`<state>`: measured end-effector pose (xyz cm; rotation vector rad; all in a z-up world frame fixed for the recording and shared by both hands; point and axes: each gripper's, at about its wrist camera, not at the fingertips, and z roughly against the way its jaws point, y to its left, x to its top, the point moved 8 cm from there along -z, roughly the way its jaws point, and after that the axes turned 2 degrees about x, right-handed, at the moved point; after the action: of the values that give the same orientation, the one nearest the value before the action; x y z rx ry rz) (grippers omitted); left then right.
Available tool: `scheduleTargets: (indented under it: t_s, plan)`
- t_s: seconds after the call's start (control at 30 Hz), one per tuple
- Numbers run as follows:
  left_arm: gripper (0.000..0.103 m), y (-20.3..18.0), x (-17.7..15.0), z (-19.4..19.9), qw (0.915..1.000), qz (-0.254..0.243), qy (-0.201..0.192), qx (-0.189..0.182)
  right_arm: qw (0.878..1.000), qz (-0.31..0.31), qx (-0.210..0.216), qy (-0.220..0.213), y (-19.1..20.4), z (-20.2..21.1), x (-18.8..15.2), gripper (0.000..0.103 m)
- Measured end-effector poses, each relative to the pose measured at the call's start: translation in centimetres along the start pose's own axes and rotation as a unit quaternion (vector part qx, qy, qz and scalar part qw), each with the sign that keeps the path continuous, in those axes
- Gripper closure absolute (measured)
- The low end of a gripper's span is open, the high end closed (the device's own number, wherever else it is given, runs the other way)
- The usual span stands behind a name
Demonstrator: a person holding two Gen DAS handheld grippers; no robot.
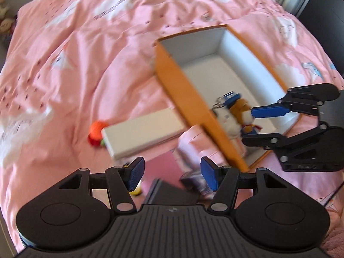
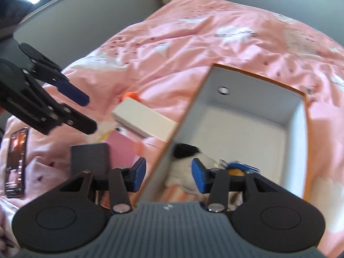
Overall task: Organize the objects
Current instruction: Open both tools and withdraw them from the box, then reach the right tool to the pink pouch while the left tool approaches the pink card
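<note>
Crumpled pink cotton-like bed cover, matt. Cardboard box, orange outside, smooth white inside. Fuzzy plush toys. Matt black plastic left claw, ribbed blue pads.

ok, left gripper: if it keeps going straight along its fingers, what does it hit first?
Probably the pink pouch-like item lying against the orange box, just ahead between the open fingers of the left gripper. The dark flat box sits nearer but lower. The frame is blurred, so depth is uncertain.

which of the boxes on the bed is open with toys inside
The orange box, white inside, open-topped with plush toys at one end. The white box and dark grey box beside it are closed.
</note>
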<state>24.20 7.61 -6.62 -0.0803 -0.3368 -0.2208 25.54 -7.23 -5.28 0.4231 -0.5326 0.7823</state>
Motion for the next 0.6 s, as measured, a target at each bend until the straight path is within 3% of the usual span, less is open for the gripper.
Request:
scheduleTargets:
  t_s: [0.2,0.47,0.6]
  plan:
    - [0.033,3.3,-2.1,-1.3,0.9984,0.054,0.003,-0.019,0.996,0.056,-0.014,0.064,4.2,-4.3,1.7,0.059]
    - [0.033,5.0,-3.6,-3.5,0.9980,0.051,0.022,-0.030,0.979,0.126,-0.079,0.142,5.1,-8.5,1.1,0.060]
    - [0.031,5.5,-3.8,-4.6,0.9966,0.059,0.027,-0.050,0.973,0.133,-0.089,0.166,5.1,-9.8,0.8,0.061]
